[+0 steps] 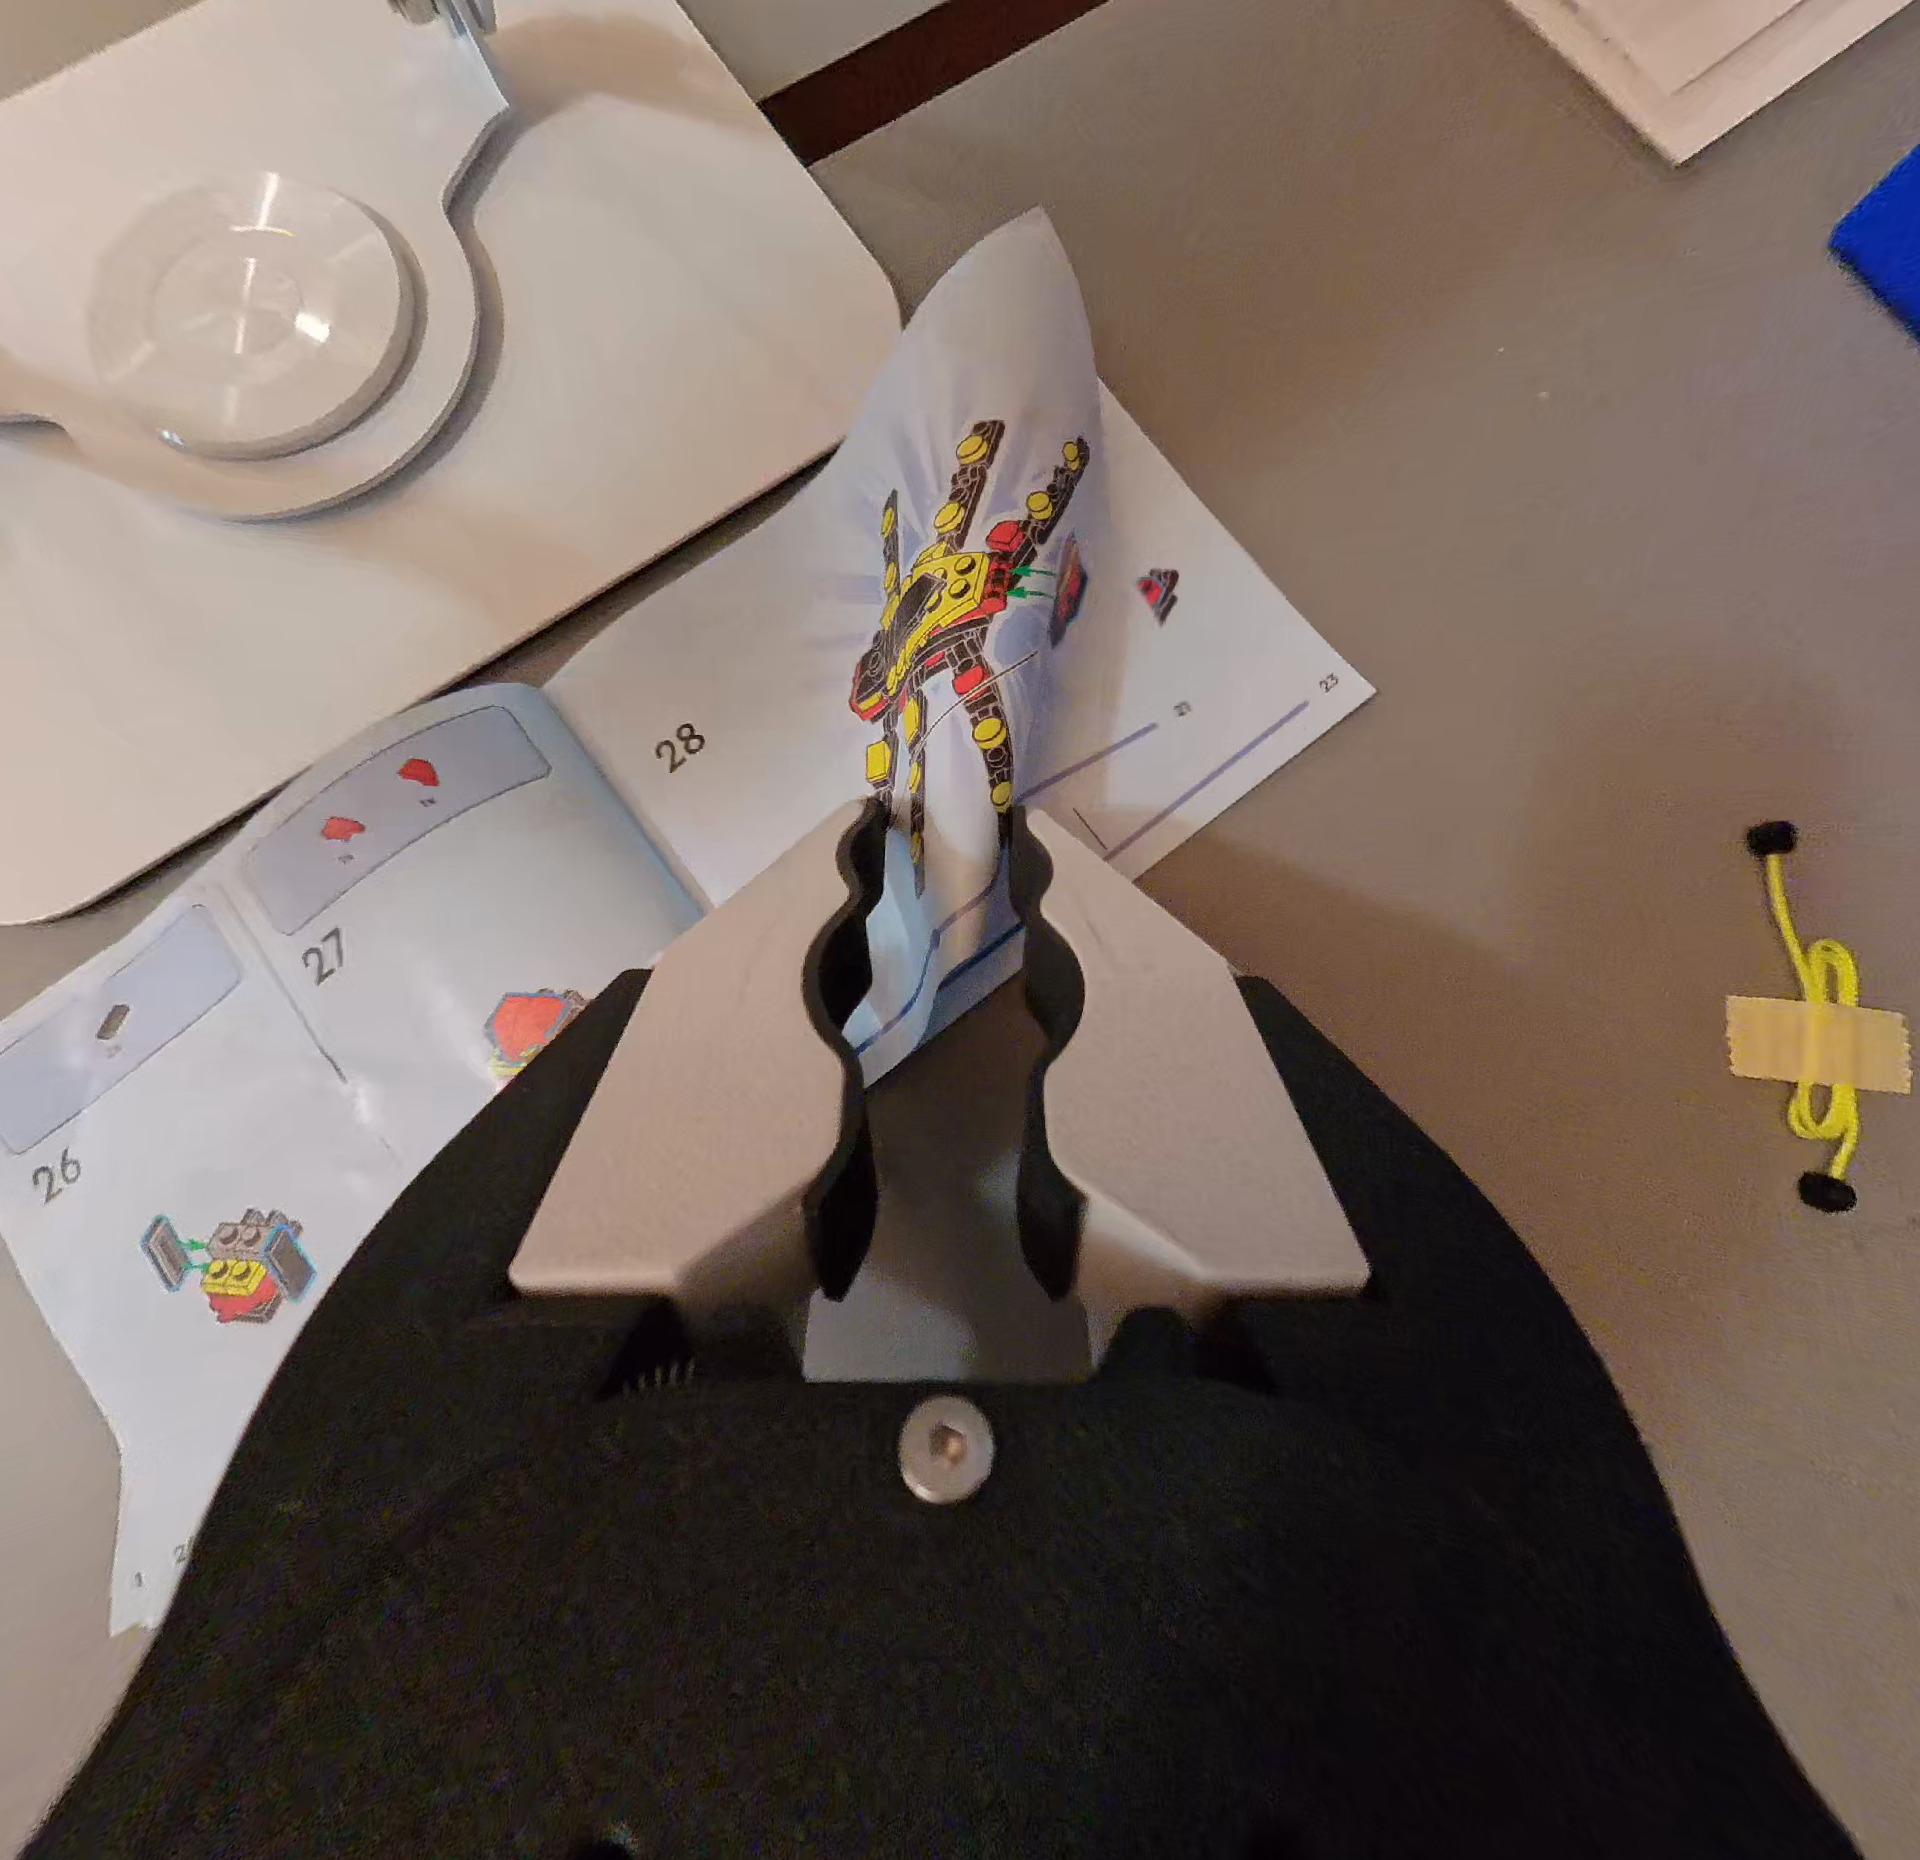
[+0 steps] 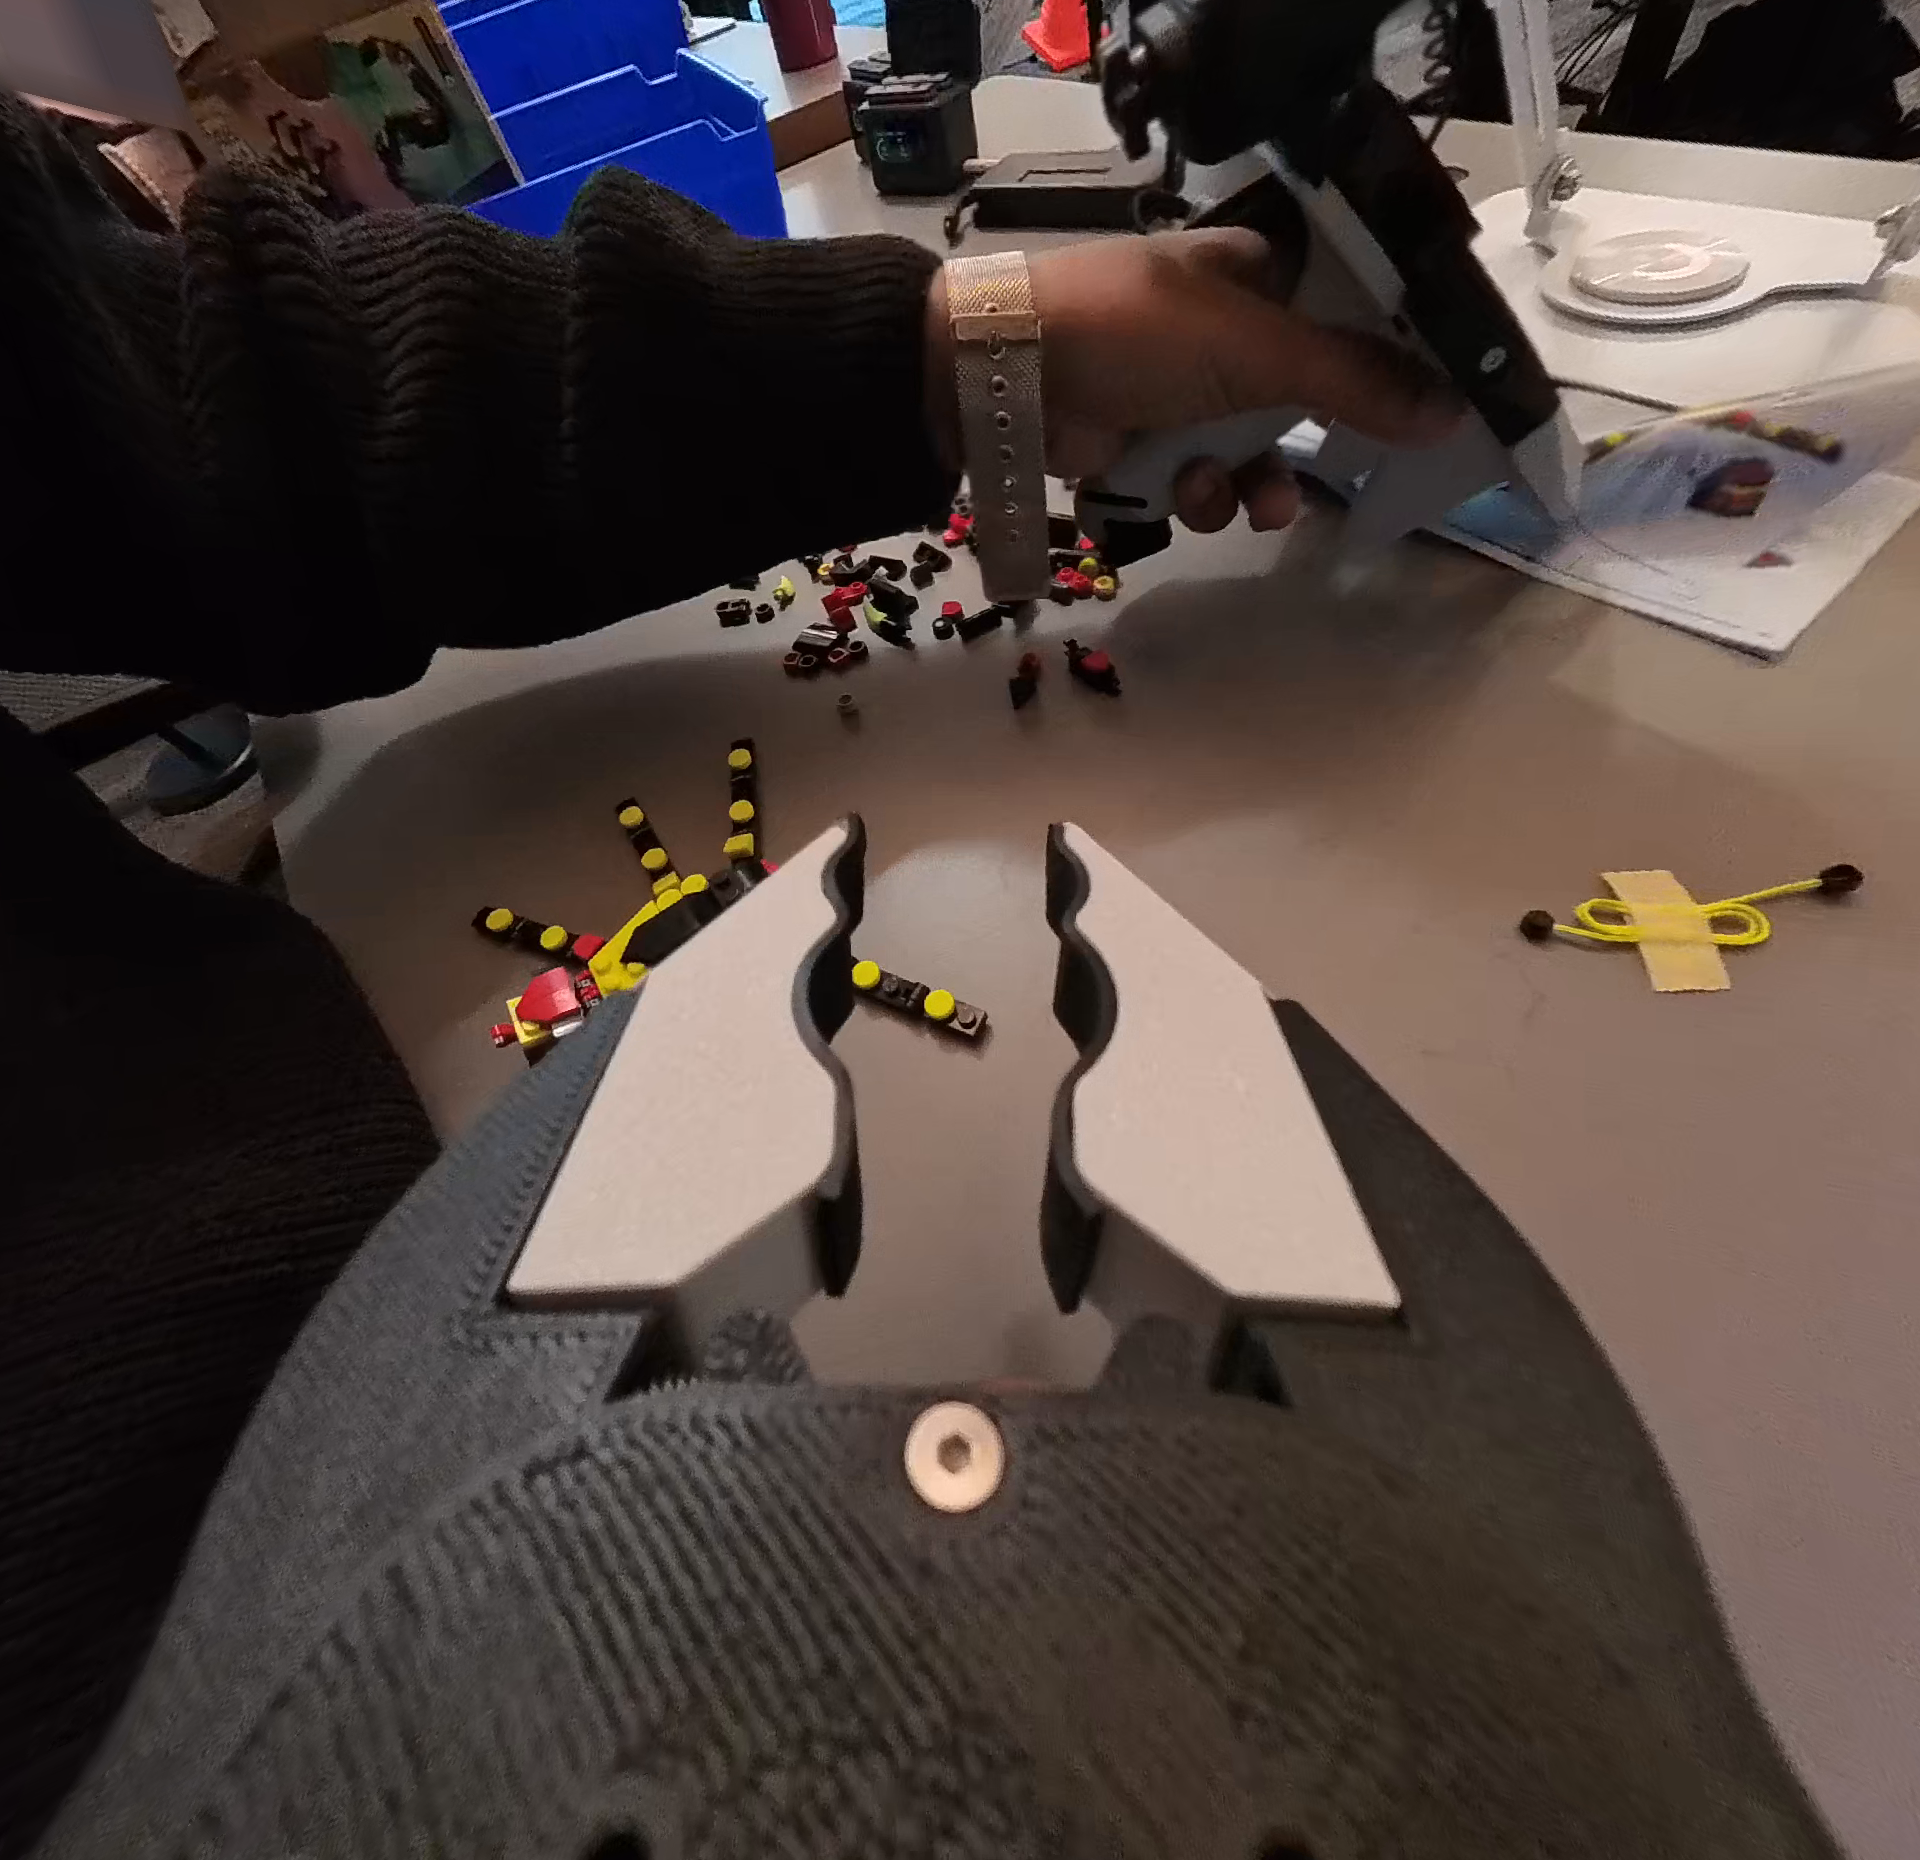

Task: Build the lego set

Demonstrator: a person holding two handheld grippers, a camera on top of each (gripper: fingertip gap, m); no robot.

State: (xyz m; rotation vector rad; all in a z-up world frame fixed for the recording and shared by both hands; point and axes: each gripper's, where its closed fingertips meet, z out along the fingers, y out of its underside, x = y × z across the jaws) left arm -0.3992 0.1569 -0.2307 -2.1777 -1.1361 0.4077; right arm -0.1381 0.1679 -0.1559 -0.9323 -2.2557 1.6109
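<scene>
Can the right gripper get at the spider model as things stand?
Probably yes: the right gripper is open with nothing in it, and the spider model lies on the table just beside its left finger, uncovered.

Bare table [image 2: 1351, 771] right of spider model [image 2: 644, 937]

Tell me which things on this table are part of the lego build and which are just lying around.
Part of the build:
- instruction booklet, one page in the left gripper
- half-built spider model
- loose pieces
- right gripper, open and empty

Lying about:
- yellow cord under tape
- white stand
- blue bins
- orange cone
</scene>
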